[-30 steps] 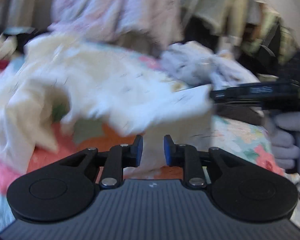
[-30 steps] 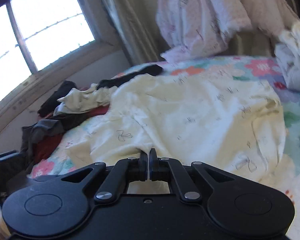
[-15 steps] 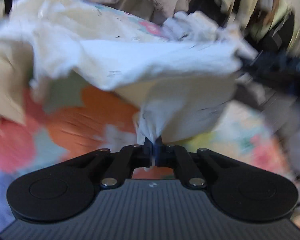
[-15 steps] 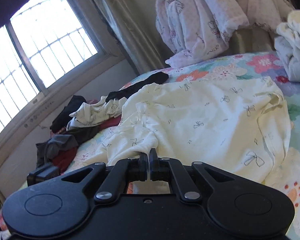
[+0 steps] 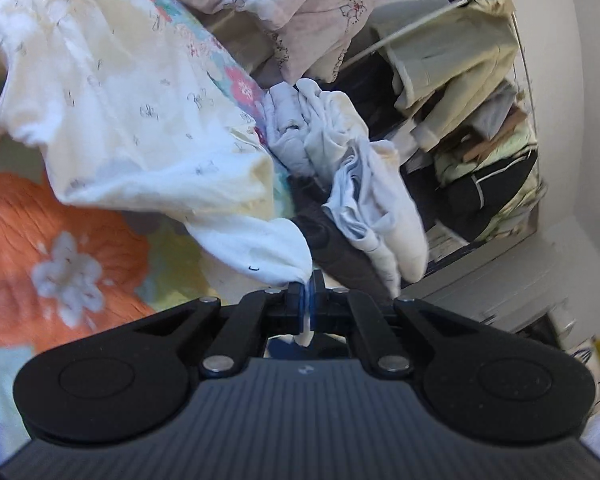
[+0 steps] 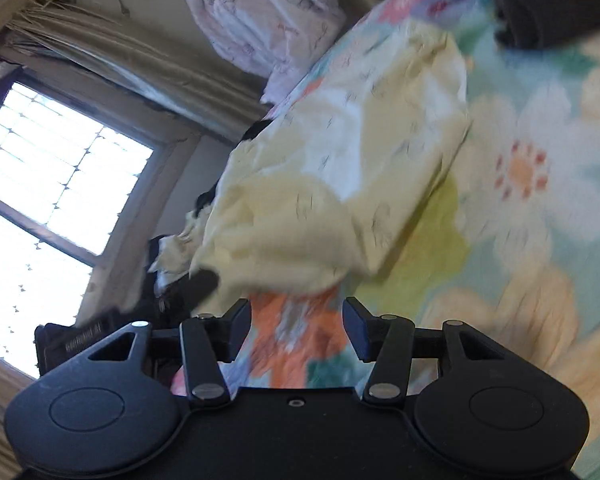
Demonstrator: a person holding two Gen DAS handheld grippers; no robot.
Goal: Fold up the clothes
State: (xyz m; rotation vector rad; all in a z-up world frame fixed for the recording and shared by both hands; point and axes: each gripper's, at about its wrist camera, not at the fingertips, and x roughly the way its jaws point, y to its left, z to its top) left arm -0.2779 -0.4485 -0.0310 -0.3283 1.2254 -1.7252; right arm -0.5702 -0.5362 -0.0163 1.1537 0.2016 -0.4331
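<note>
A cream garment with small bow prints (image 5: pixel 140 128) lies spread on the floral bedsheet (image 5: pixel 60 248). My left gripper (image 5: pixel 308 296) is shut on a bunched corner of it, with white cloth pinched between the blue pads. In the right wrist view the same cream garment (image 6: pixel 340 184) lies on the sheet (image 6: pixel 520 200), its near edge just beyond the fingers. My right gripper (image 6: pixel 296 330) is open and empty, tilted, a little above the sheet.
A crumpled pile of white and grey clothes (image 5: pixel 348 168) and a dark garment (image 5: pixel 340 248) lie right of the left gripper. A pink quilt (image 5: pixel 292 8) and a clothes rack (image 5: pixel 472 100) stand behind. A window (image 6: pixel 52 208) and dark clothes (image 6: pixel 172 280) are at the right view's left.
My left gripper closed on the garment's corner and swung to the right with it. My right gripper let go of the garment, opened and tilted over.
</note>
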